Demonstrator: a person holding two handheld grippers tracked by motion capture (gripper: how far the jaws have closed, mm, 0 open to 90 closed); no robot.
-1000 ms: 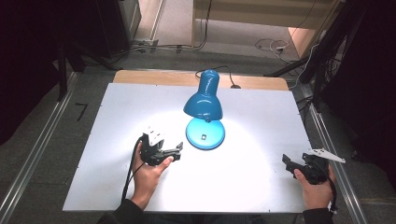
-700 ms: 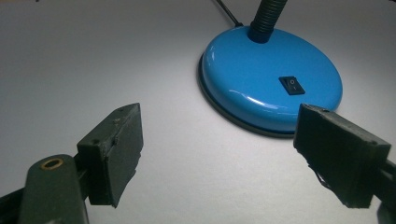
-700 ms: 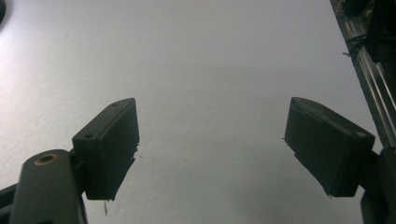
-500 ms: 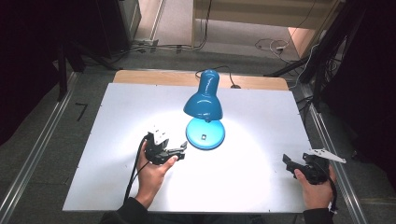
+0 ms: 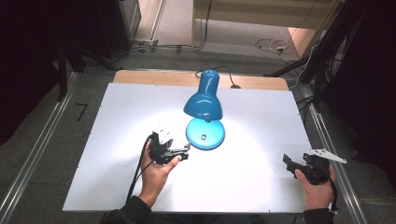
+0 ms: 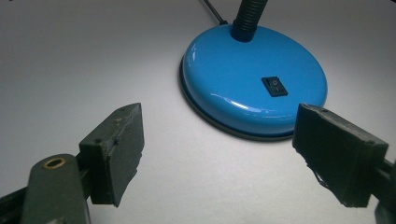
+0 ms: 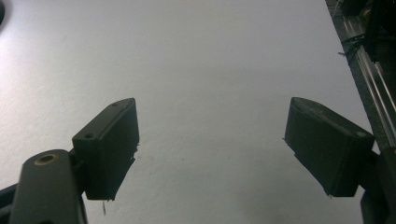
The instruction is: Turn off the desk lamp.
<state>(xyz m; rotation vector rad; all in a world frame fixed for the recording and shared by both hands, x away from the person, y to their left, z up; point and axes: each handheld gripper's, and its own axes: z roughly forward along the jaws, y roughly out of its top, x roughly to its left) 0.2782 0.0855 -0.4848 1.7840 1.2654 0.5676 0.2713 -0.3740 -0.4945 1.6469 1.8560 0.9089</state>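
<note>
Left gripper [image 5: 183,154] just short of blue desk lamp base [image 5: 205,133], jaws spread wide and holding nothing.

Nearest in the left gripper view: two black pads [image 6: 116,151] apart, bare white table [image 6: 93,56] between them. Just beyond, slightly right of the midline: round lamp base, its black rocker switch [image 6: 274,86] on top, facing up. Farther back: ribbed black neck [image 6: 250,16] rising from the base's rear. Much the nearer of the two; right gripper [image 5: 293,164] well apart at the table's right edge, likewise spread and empty.
</note>
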